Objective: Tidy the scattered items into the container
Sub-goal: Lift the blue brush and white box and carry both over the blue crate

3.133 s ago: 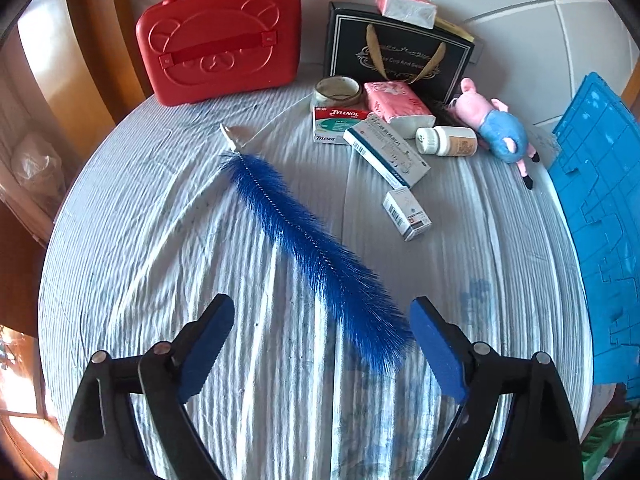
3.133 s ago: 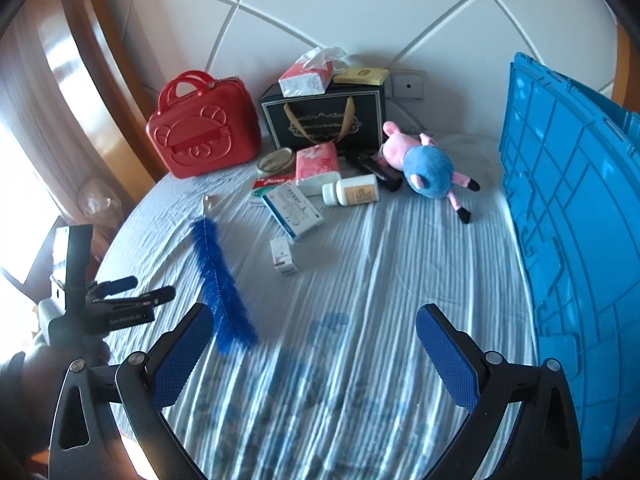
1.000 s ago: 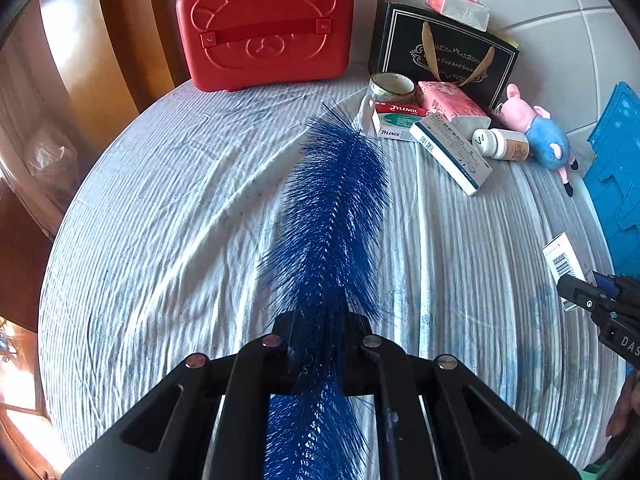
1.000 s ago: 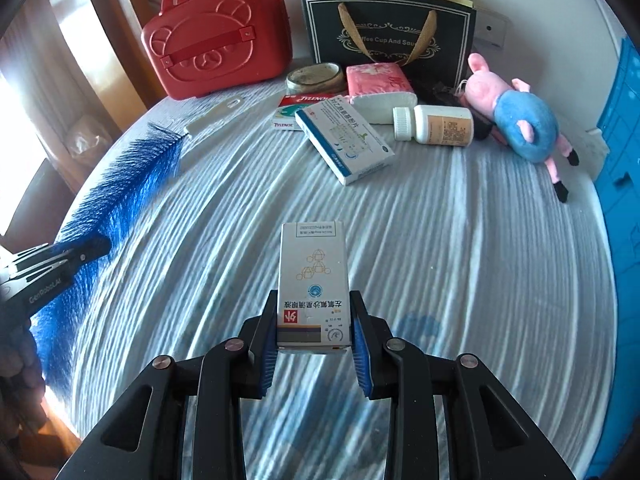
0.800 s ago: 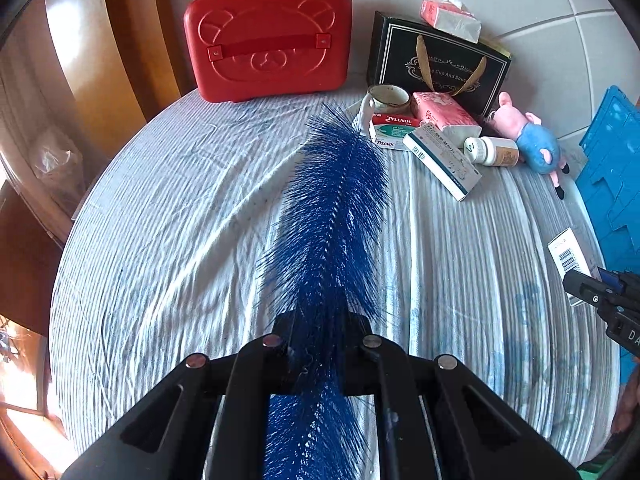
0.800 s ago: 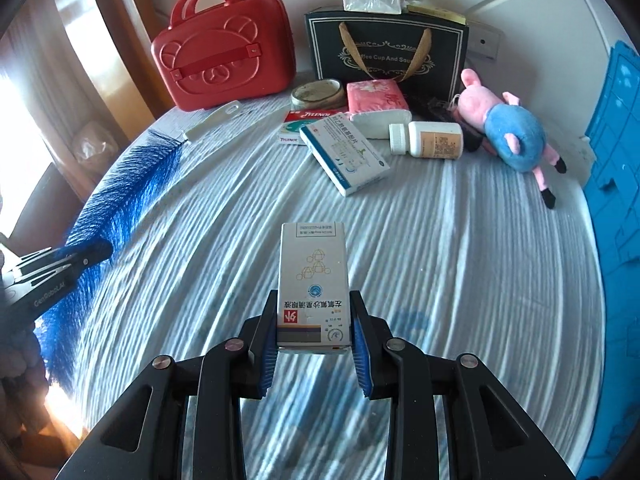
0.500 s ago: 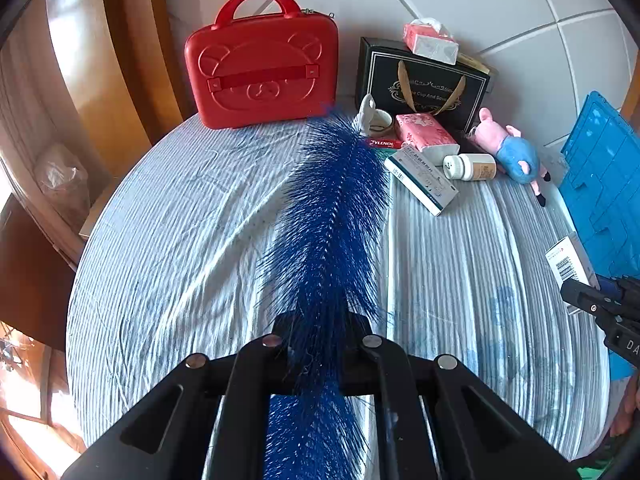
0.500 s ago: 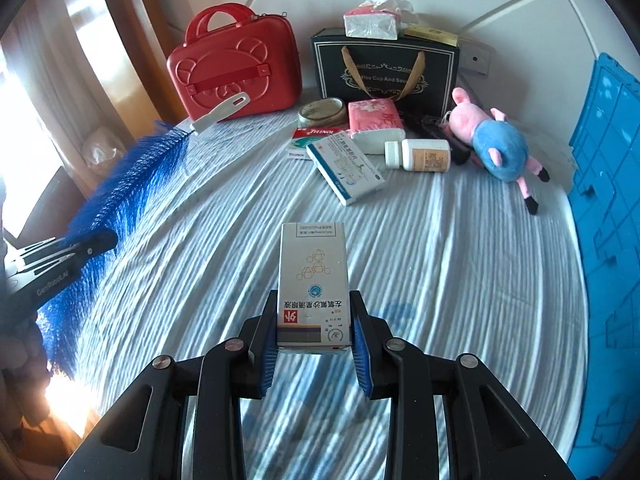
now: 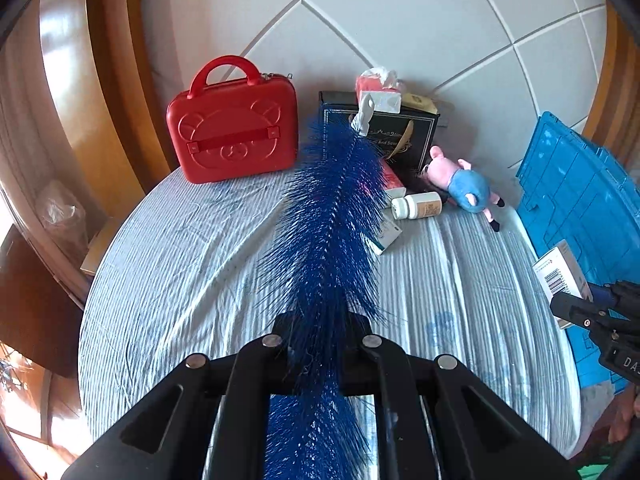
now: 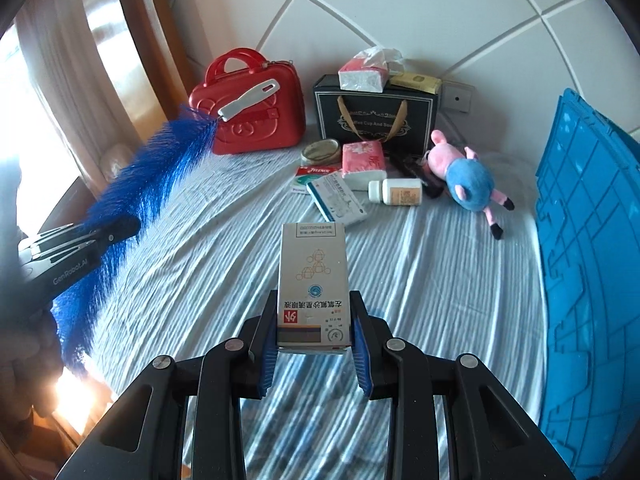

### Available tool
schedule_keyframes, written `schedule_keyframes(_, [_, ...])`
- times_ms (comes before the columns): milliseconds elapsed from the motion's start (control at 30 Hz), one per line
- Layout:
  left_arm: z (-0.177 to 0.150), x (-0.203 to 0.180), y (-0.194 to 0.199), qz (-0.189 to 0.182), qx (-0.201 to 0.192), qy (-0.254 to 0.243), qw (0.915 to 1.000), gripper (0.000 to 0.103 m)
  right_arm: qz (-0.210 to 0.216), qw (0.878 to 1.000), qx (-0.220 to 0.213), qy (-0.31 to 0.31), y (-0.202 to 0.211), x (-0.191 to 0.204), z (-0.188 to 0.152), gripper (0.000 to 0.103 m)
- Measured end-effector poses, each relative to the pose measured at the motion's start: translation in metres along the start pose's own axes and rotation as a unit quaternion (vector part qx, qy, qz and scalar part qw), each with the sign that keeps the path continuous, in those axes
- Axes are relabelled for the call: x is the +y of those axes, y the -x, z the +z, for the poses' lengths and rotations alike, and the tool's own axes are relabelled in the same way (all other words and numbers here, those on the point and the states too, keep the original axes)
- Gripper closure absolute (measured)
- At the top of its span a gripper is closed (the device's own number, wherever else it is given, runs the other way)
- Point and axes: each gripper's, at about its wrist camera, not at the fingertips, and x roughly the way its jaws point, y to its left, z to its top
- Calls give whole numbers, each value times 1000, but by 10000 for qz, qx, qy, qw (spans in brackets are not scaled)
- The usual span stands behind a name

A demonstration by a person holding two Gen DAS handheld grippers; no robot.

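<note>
My left gripper (image 9: 320, 332) is shut on a long blue bristle brush (image 9: 332, 224) with a white handle, held up above the striped table. It also shows in the right wrist view (image 10: 132, 184) at the left. My right gripper (image 10: 314, 340) is shut on a small white medicine box (image 10: 313, 276), held above the table; the box also shows in the left wrist view (image 9: 560, 272) at the right. A blue crate (image 10: 592, 264) stands at the right edge. A pill bottle (image 10: 396, 191), a larger medicine box (image 10: 336, 199) and a pink-and-blue plush pig (image 10: 466, 176) lie at the back.
A red bear-face case (image 10: 248, 116) stands at the back left. A black gift bag (image 10: 376, 112) with a tissue pack on top stands at the back. A pink tissue pack (image 10: 362, 160), a Tylenol box (image 10: 310, 174) and a round tin (image 10: 320, 150) lie before it.
Both grippers closed on their items about three seconds ago. Since then both have risen and pulled back from the table; the brush tip now points higher toward the wall.
</note>
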Motion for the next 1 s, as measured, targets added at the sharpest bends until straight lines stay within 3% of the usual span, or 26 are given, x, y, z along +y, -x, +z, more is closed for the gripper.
schedule_keyframes(500, [53,-112,60,-422,-566,-517,9962,94,-163,9982,-562,-100,98,-66,13,72])
schedule_keyframes(1000, [101,-260,86,-1272,-854,-1040,9827,94,-605,9916,-990,-569,181,-174,6,72])
